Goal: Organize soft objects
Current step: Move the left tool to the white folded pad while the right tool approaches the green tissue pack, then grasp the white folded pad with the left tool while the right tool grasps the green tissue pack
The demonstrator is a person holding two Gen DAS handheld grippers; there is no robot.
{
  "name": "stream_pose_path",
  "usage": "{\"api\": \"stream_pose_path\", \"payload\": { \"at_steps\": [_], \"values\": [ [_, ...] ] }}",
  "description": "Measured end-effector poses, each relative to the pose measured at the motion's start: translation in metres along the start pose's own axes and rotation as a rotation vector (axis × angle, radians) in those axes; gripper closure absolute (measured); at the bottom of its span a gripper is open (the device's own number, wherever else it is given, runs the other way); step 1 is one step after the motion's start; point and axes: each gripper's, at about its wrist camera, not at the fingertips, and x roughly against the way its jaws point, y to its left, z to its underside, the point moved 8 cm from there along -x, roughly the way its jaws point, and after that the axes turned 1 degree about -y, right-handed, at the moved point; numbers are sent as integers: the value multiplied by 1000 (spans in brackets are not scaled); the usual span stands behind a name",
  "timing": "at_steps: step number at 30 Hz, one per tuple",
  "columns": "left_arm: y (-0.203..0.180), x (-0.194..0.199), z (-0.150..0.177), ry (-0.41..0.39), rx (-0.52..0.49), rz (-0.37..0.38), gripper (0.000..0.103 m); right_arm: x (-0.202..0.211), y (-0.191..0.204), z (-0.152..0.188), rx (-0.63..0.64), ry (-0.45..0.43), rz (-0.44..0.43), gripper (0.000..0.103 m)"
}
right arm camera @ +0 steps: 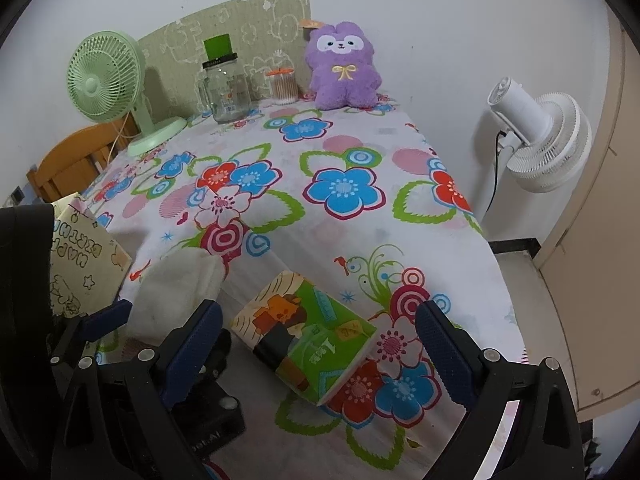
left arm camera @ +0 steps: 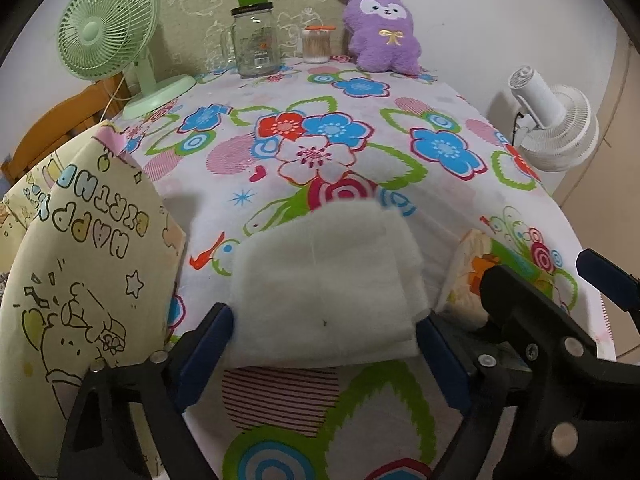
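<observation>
A folded white fluffy cloth (left arm camera: 324, 284) lies on the flowered tablecloth. My left gripper (left arm camera: 326, 356) is open, with its blue fingers on either side of the cloth's near end. The cloth also shows in the right wrist view (right arm camera: 172, 296). A green and orange tissue pack (right arm camera: 308, 332) lies on the table between the wide-open fingers of my right gripper (right arm camera: 320, 356), which holds nothing. A purple plush toy (left arm camera: 382, 32) sits upright at the far end of the table against the wall.
A yellow "Happy Birthday" gift bag (left arm camera: 76, 280) stands at the left. A green desk fan (left arm camera: 108, 36), a glass jar (left arm camera: 254, 42) and a cotton swab pot (left arm camera: 316, 44) stand at the far edge. A white floor fan (right arm camera: 536, 140) is right of the table.
</observation>
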Motion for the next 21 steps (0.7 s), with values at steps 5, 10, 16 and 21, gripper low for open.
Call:
{"api": "stream_pose_path", "payload": {
  "at_steps": [5,10,16,21],
  "values": [
    [0,0,2,-3,-15,0,13,-11,3,3,0,25,-9,4],
    [0,0,2,-7,-18,8,13,-22,8,5,-7,54,-17,4],
    [0,0,2,-9,-23,21,13,-37,12,9,-28,107,-20,4],
    [0,0,2,-14,-30,33,15,-39,12,10,-41,109,1,6]
  ]
}}
